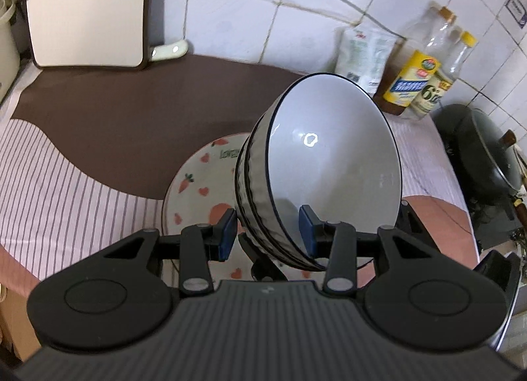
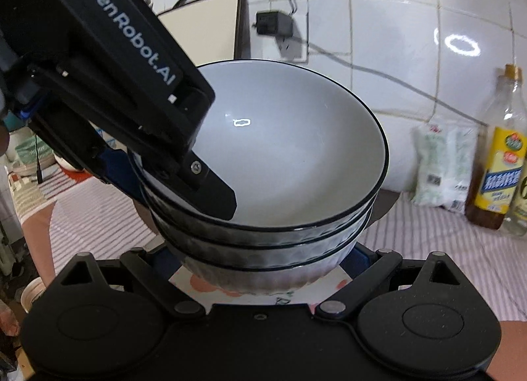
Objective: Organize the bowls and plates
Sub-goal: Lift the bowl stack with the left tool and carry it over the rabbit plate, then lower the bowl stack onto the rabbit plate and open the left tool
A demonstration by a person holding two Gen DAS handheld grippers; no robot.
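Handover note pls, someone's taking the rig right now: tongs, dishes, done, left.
Left tongs: clamped on the wall of the bowl stack, one finger inside, one outside.
Right tongs: at the base of the stack; its pads are hidden, grip unclear.
Three bowls are nested, tilted, over the fruit-print plate on the striped cloth.
Done: bowls stacked.
Left: likely set the stack down level, then release.

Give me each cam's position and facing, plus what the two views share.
Left wrist: sits on the left tool, looking forward and down at the stacked bowls clamped at the rim, over a patterned plate; only its own fingers show.
Right wrist: sits on the right tool, looking at the same bowls near their base; the left tool reaches in from upper left.
Shared: bowls, plate, oil bottle, tiled wall.
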